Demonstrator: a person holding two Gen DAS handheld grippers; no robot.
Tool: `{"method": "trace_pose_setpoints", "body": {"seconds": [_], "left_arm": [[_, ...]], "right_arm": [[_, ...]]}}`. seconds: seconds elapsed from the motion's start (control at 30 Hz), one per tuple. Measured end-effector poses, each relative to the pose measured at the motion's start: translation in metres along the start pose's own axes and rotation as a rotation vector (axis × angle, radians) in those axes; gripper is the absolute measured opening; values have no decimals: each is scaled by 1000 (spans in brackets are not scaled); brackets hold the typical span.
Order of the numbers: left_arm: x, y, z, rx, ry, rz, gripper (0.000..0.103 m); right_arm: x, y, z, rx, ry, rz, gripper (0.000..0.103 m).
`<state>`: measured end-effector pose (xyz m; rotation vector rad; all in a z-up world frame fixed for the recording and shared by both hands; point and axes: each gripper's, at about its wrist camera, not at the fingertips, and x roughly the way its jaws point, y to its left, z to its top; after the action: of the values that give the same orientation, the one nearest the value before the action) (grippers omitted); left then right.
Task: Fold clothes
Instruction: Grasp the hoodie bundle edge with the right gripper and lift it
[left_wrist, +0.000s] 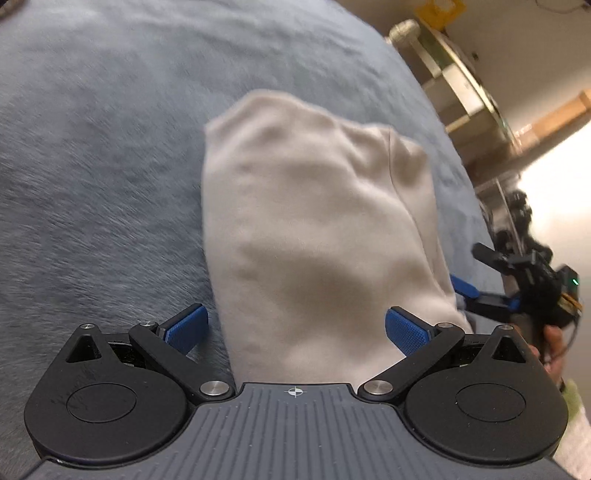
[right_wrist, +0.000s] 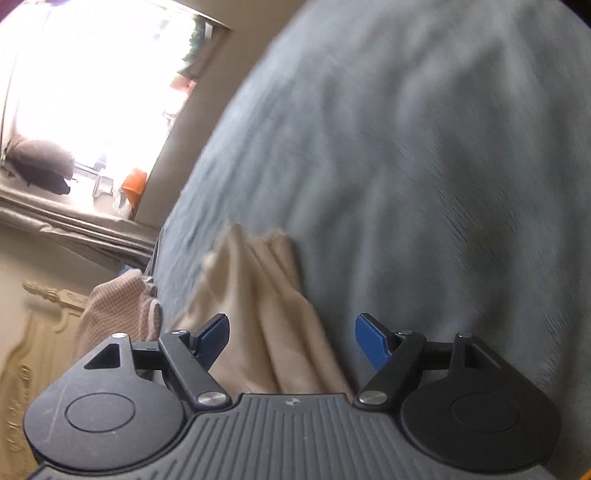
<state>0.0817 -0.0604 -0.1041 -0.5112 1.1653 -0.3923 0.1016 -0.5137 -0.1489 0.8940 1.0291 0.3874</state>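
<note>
1. Cream garment (left_wrist: 314, 236) is the thing to fold, but the largest thing in view is the grey-blue blanket (left_wrist: 92, 166) under it, which fills most of both pictures.
2. This garment lies on the blanket as a long folded bundle with soft wrinkles, and it reaches from between the blue pads away across the cover.
3. A pink knitted cloth (right_wrist: 118, 310) hangs at the blanket's edge, beside a carved cream furniture piece (right_wrist: 48, 295).
4. Left gripper (left_wrist: 295, 328) has its jaws wide apart; the garment passes between them, but the pads do not press it.
5. Right gripper (right_wrist: 291, 341) also stands wide, with the cloth loose between its fingers.
6. From the left wrist view, a hand (left_wrist: 550, 343) holds the right gripper at the garment's side.
</note>
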Motion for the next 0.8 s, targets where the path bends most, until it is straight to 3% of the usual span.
{"method": "trace_pose_setpoints", "body": {"seconds": [0.23,0.43,0.47,0.53,0.6,0.8], "left_arm": [[24,-1,9,21,47,-43,103],[32,-16,12,67,77,20,103],[32,-19,12,79,84,23,103],[31,-24,14,86,105,14,103],[31,-30,19,90,129,0,103],[37,-67,40,162,176,-57,103]], "right_arm": [[65,15,18,-111,229,131,89],[114,52,18,-231,406,217,90],[115,57,18,-251,417,217,87],[106,58,19,-244,409,231,60],[99,56,20,-230,394,249,47],[78,52,29,-200,327,313,42]]}}
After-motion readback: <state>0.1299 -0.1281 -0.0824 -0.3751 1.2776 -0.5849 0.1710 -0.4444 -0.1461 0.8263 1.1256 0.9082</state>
